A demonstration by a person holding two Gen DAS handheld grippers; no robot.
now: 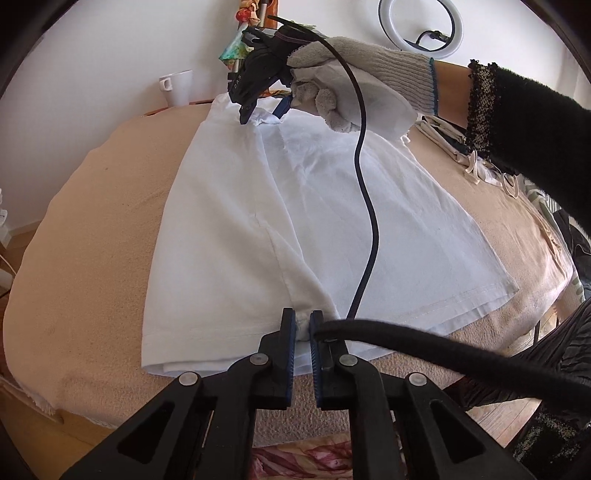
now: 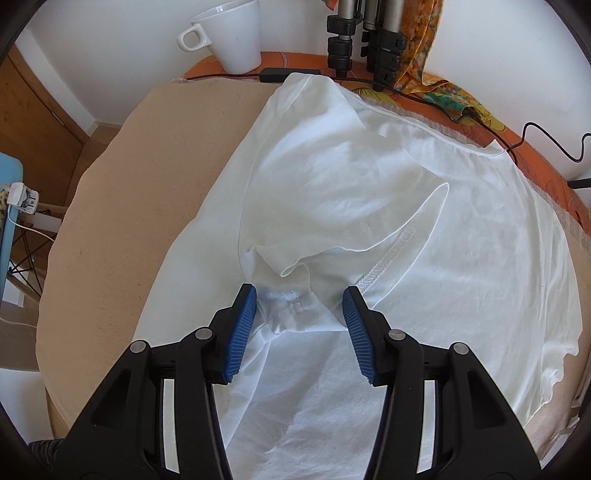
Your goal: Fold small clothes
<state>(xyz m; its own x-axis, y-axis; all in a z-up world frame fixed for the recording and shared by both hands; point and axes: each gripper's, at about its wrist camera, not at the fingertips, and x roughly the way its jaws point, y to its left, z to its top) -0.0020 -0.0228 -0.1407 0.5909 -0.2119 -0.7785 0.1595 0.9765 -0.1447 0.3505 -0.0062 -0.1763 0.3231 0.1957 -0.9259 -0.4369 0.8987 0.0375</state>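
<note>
White cotton T-shirt (image 1: 229, 229) is seen spread flat on a worktop (image 1: 92, 236) covered with beige towelling, one side folded inward. Its hem is pinched between the nearly closed blue-padded fingers of the left gripper (image 1: 303, 328). At the collar end, the right gripper (image 2: 298, 317), carried by a gloved hand (image 1: 354, 88), is held with fingers wide apart over bunched fabric, gripping nothing. A white ceramic mug (image 2: 231, 33) stands beyond the shirt.
</note>
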